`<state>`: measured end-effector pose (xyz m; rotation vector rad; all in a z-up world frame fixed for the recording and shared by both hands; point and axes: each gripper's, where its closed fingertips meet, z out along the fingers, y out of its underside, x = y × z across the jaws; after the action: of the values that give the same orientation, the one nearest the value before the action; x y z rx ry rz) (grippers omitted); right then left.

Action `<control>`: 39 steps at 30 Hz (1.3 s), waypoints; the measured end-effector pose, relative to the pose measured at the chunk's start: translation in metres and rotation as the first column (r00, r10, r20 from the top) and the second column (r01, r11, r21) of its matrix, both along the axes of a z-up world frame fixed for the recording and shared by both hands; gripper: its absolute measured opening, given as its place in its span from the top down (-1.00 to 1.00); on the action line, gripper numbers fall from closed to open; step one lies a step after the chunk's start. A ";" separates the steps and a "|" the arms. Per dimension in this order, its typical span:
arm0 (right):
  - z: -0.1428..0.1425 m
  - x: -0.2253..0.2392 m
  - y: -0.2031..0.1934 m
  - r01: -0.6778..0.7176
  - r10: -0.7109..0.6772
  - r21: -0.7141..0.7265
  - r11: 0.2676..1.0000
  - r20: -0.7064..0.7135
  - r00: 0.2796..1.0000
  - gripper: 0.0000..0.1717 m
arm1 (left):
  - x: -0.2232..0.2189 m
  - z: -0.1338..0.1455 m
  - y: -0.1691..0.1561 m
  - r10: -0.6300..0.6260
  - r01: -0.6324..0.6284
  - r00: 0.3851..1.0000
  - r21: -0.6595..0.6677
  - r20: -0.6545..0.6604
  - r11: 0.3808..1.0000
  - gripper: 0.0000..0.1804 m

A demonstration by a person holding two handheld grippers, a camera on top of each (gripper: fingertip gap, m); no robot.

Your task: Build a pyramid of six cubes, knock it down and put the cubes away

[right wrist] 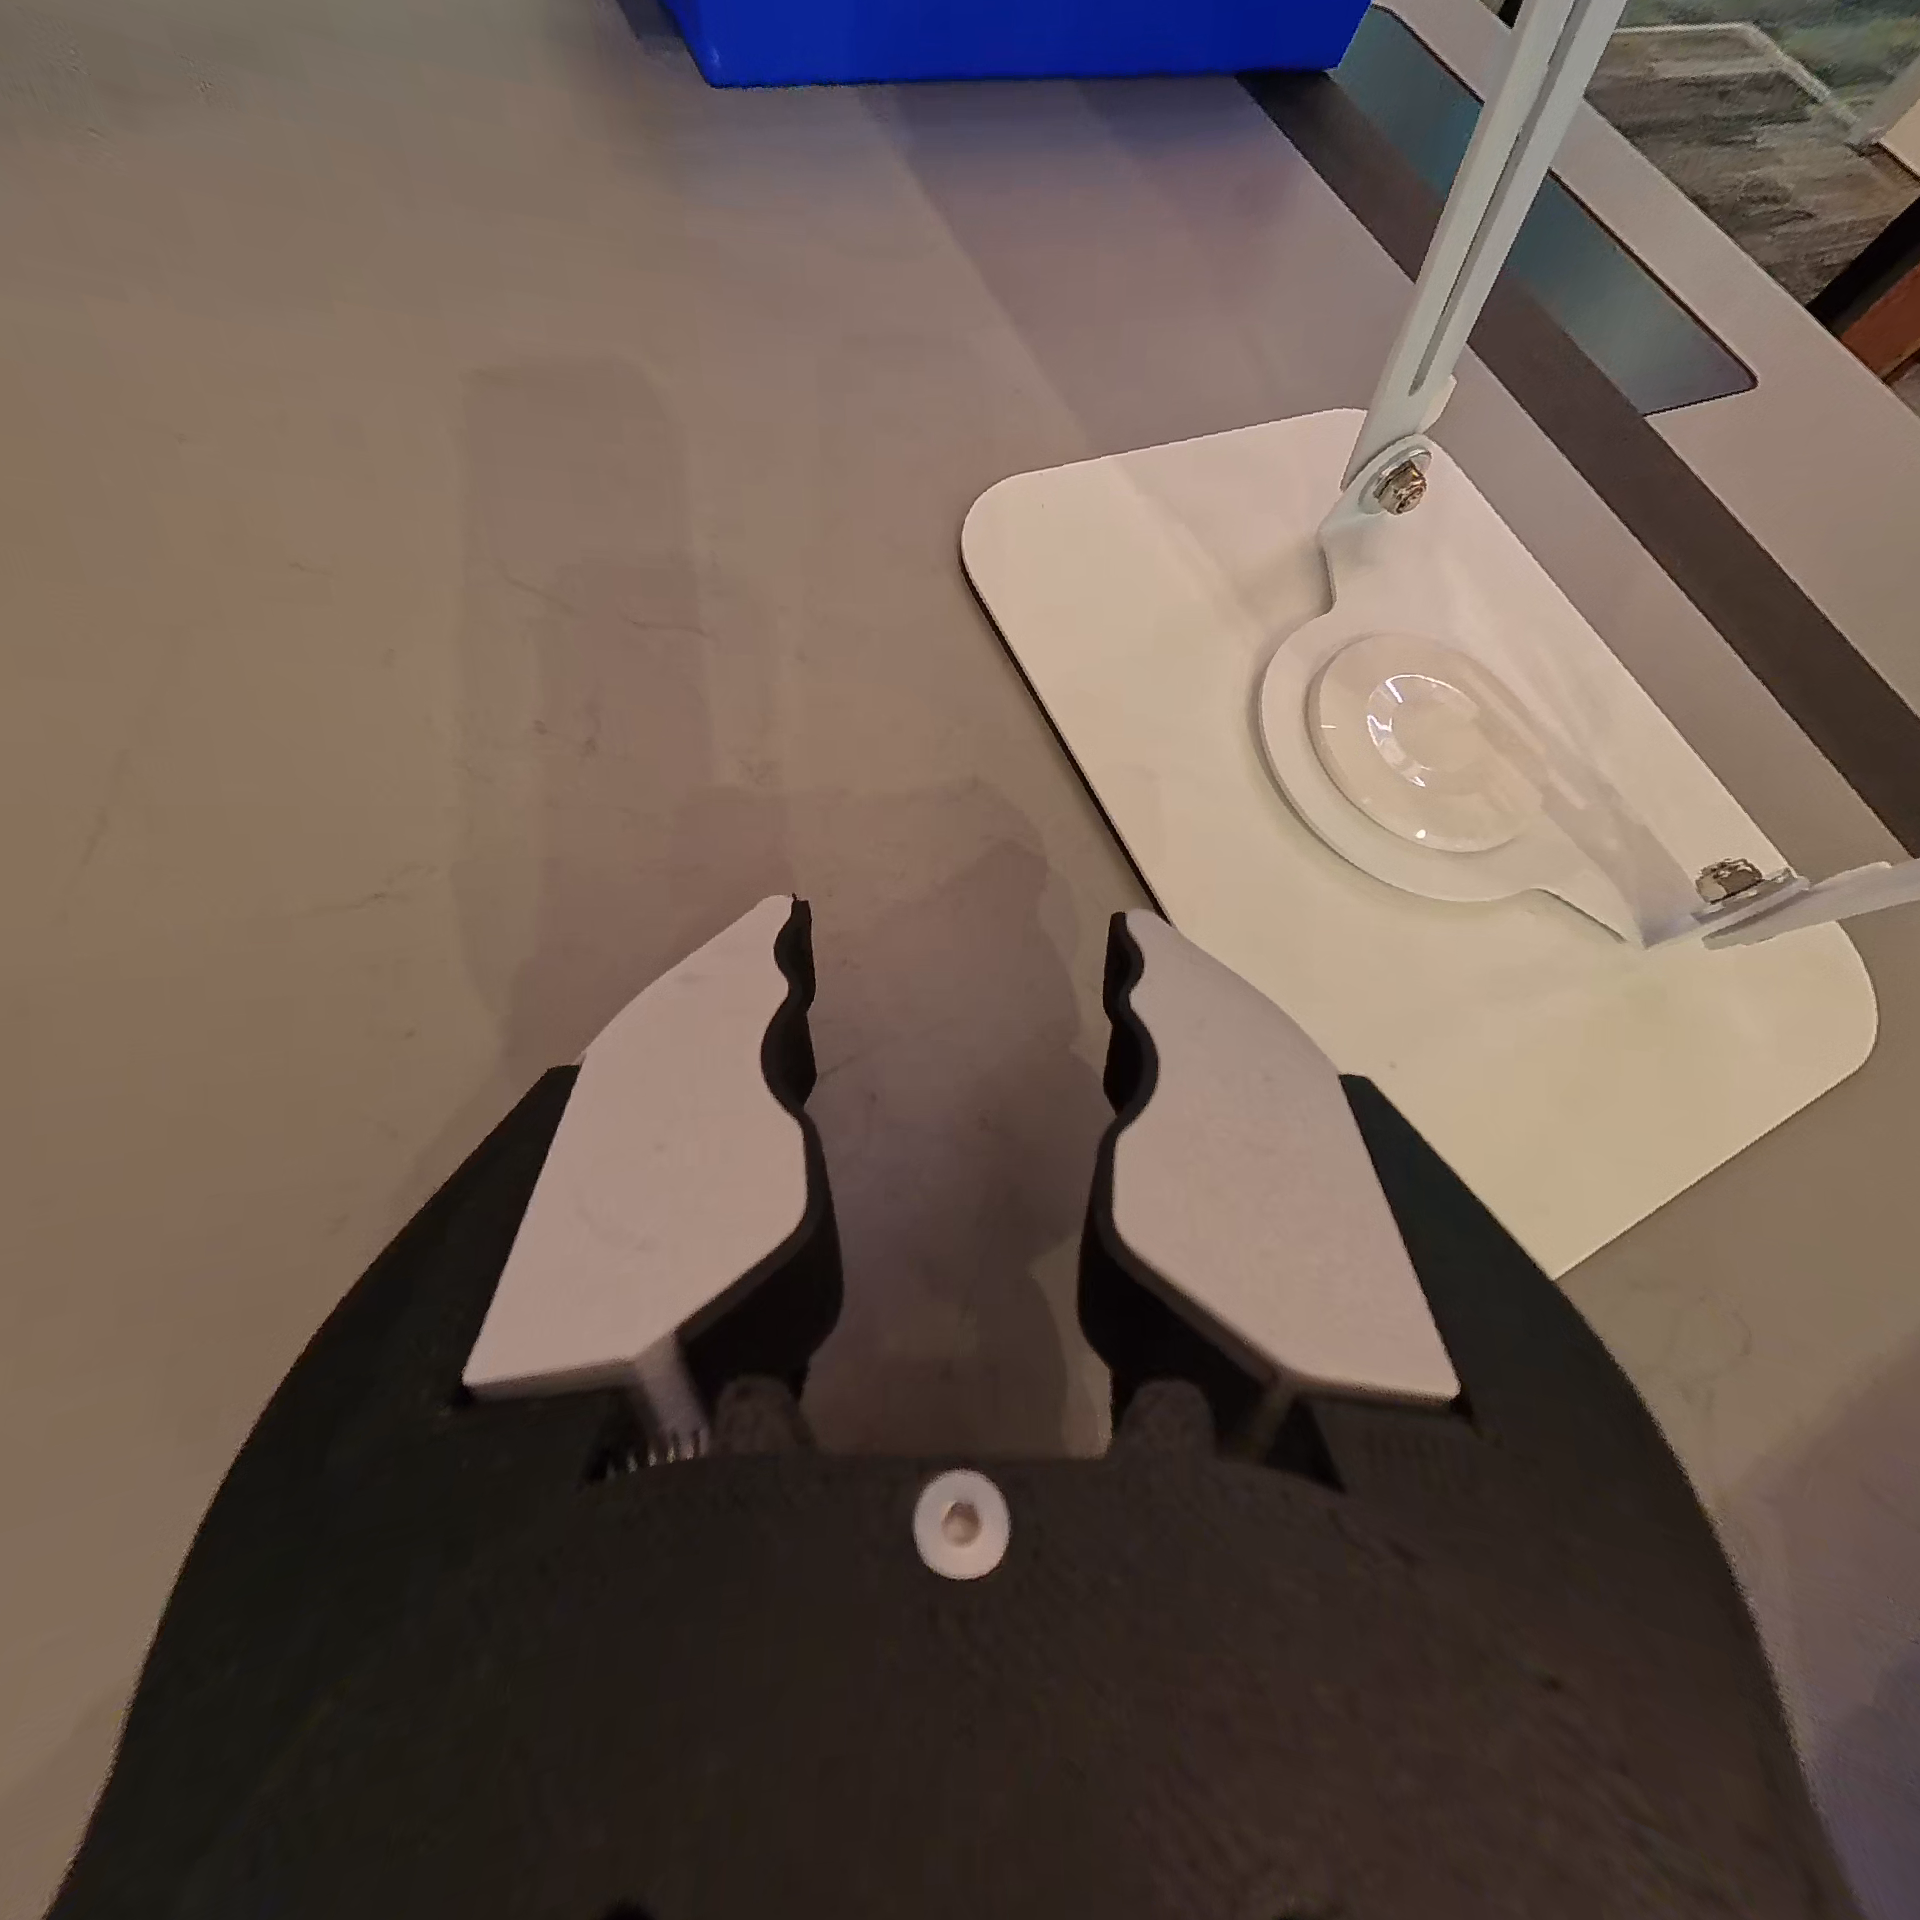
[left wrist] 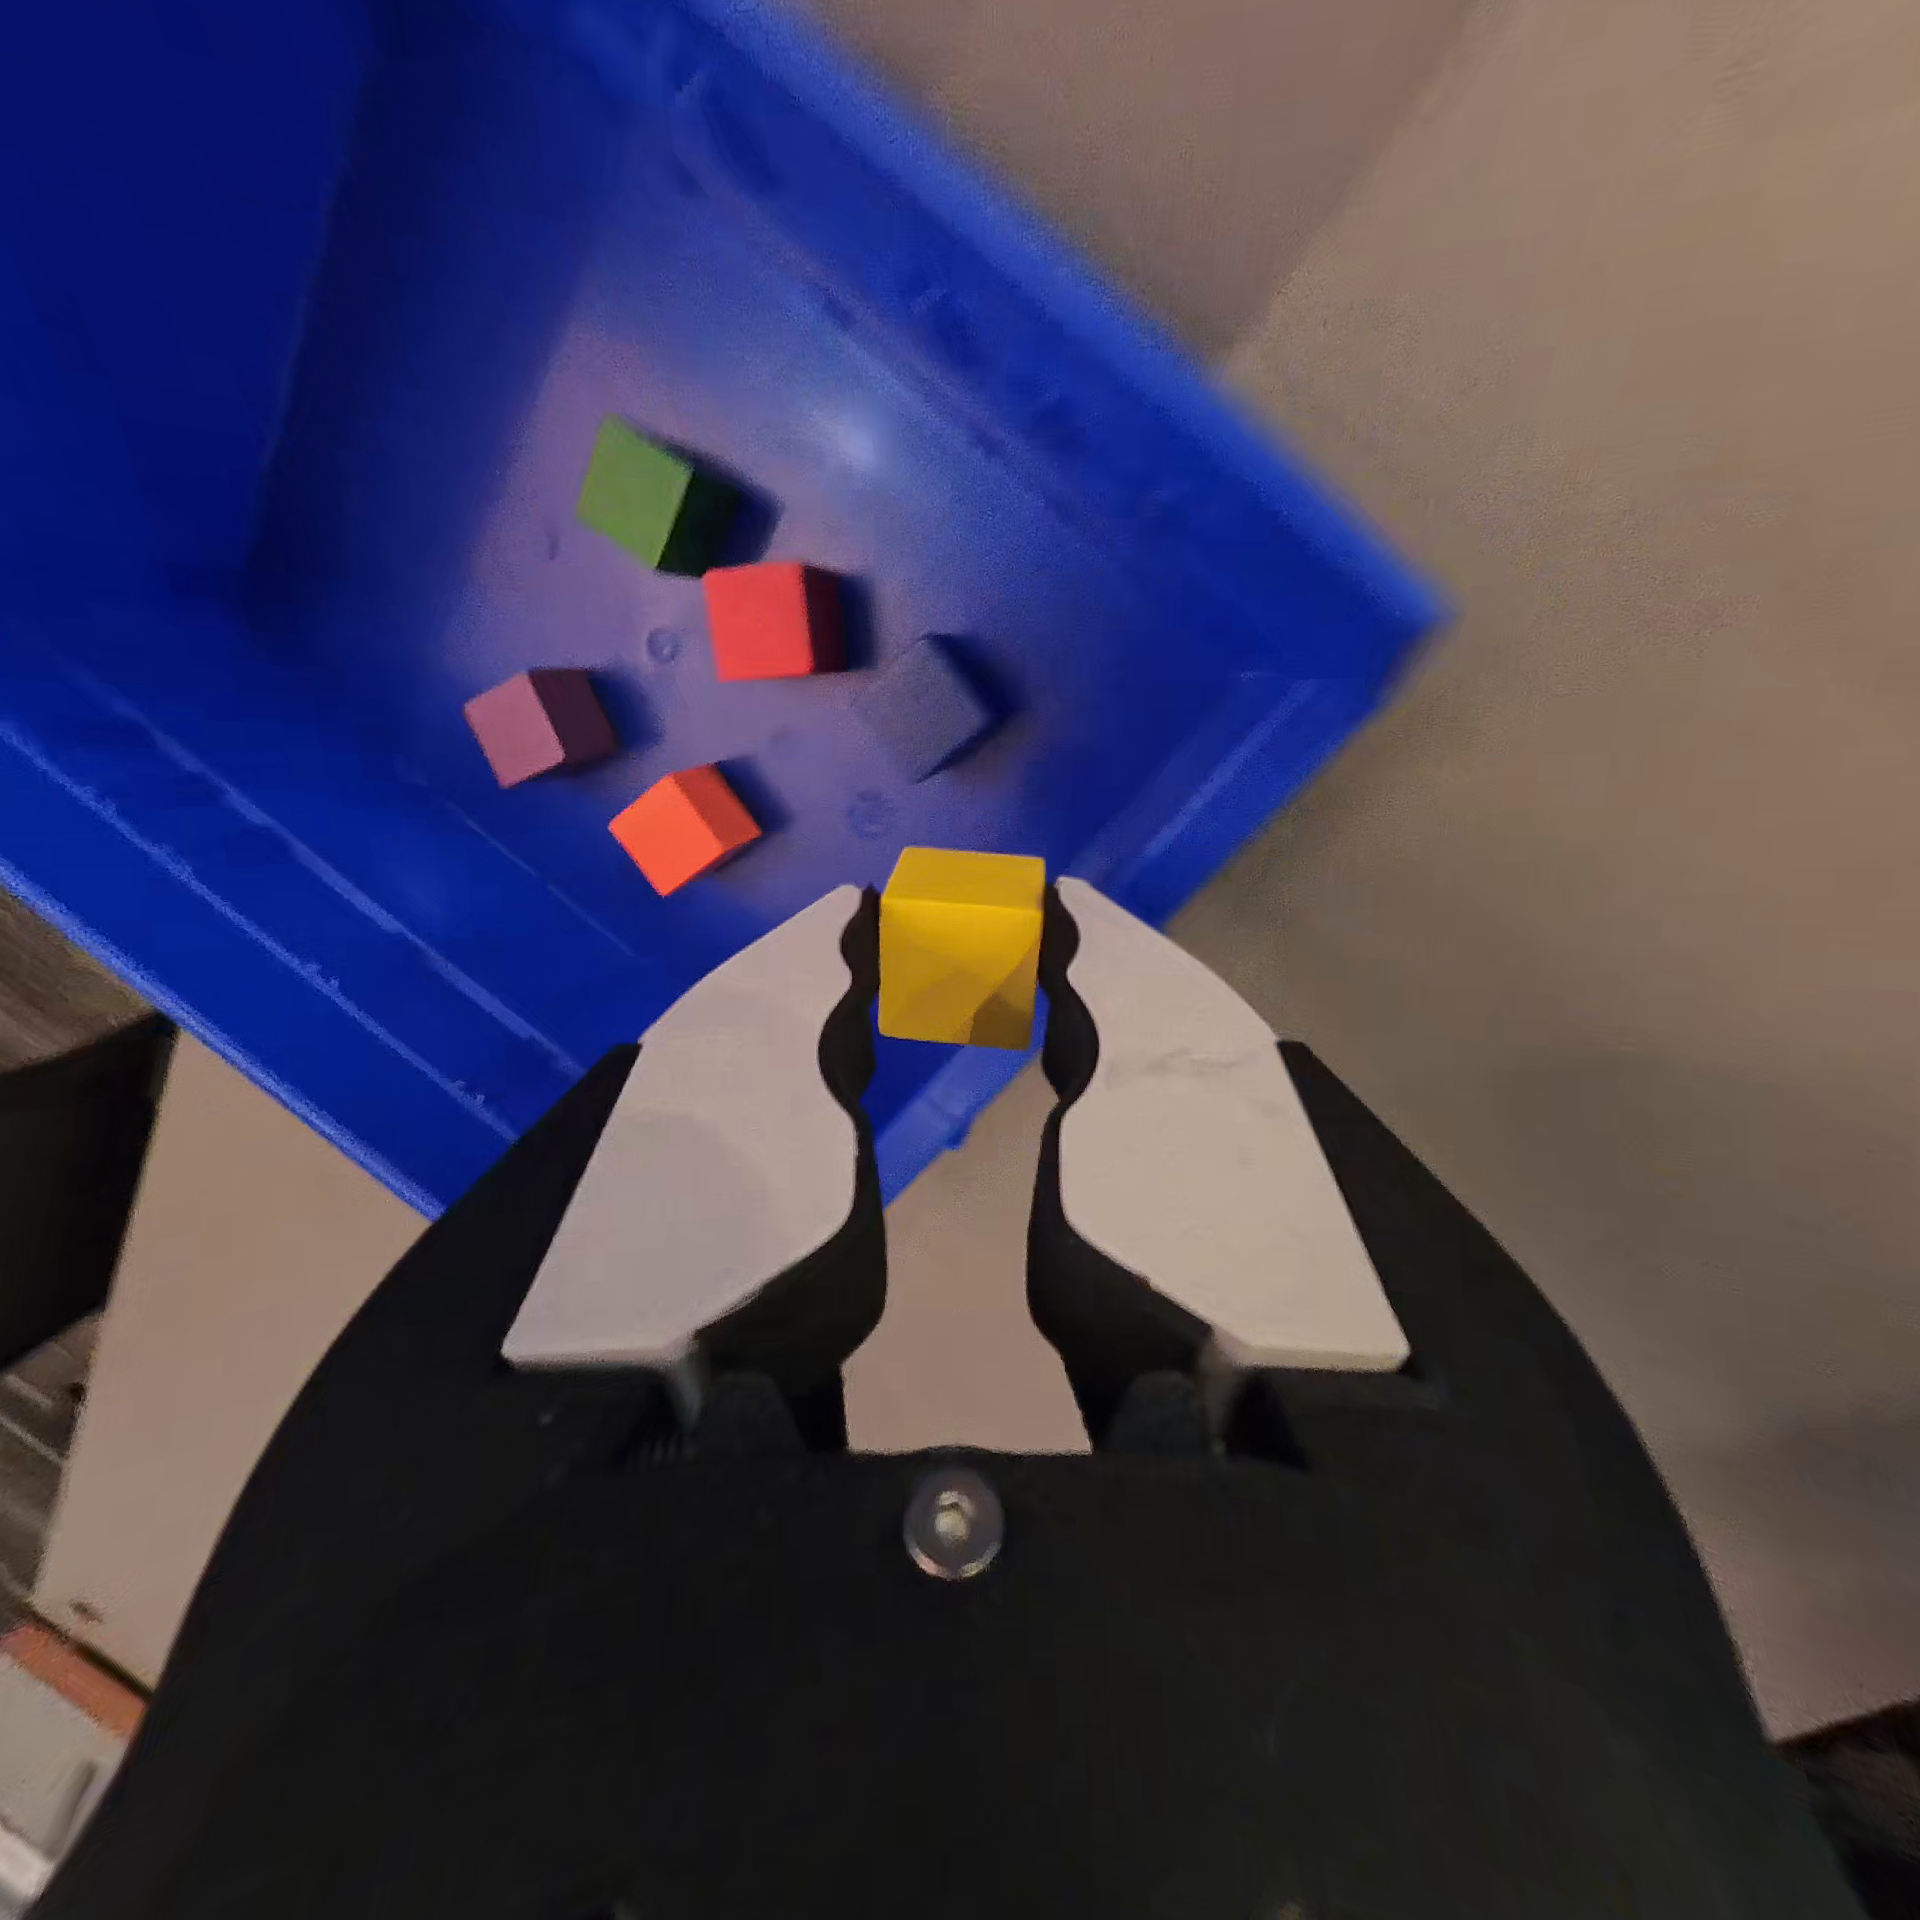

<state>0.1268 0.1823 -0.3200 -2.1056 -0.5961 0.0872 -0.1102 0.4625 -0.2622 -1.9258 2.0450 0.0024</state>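
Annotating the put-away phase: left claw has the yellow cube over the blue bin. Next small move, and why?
Probably open the left claw and drop the yellow cube: it is pinched above the blue bin, where five cubes already lie.

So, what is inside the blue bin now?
Five cubes lie on the blue bin floor: green, red, purple, orange, dark blue. The yellow cube and left gripper cover part of the floor.
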 end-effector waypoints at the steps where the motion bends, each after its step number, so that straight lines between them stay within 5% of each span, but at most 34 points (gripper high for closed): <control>1: 0.000 0.000 0.000 0.000 0.000 0.000 1.000 -0.002 1.000 0.37 | 0.003 0.008 -0.015 -0.050 0.049 0.999 0.022 0.002 0.999 0.69; 5: 0.000 0.004 -0.001 0.008 -0.009 -0.005 1.000 -0.016 1.000 0.39 | 0.028 0.033 -0.091 -0.260 0.258 0.965 0.049 0.040 0.965 0.69; 9: 0.001 0.009 -0.002 0.014 -0.015 -0.006 1.000 -0.028 1.000 0.40 | 0.062 0.029 -0.173 -0.449 0.448 0.893 0.052 0.011 0.892 0.69; 16: 0.000 0.021 -0.007 0.003 -0.003 -0.006 1.000 -0.012 1.000 0.43 | 0.123 -0.014 -0.296 -0.772 0.772 0.635 -0.002 0.003 0.635 0.68; 21: -0.001 0.036 -0.013 0.017 -0.017 -0.010 1.000 -0.009 1.000 0.45 | 0.153 -0.030 -0.311 -0.756 0.754 0.654 -0.057 -0.022 0.654 0.69; 29: -0.001 0.050 -0.019 0.028 -0.028 -0.017 0.999 -0.011 1.000 0.46 | 0.172 -0.055 -0.281 -0.545 0.536 0.833 -0.103 -0.098 0.838 0.68; 39: -0.004 0.049 -0.020 0.019 -0.019 -0.022 1.000 0.011 1.000 0.47 | 0.176 -0.082 -0.275 -0.485 0.468 0.872 -0.191 -0.056 0.863 0.69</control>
<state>0.1754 0.1626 -0.3236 -2.1336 -0.5842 0.0720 0.0657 0.1880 -0.3443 -1.4735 2.6187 -0.2022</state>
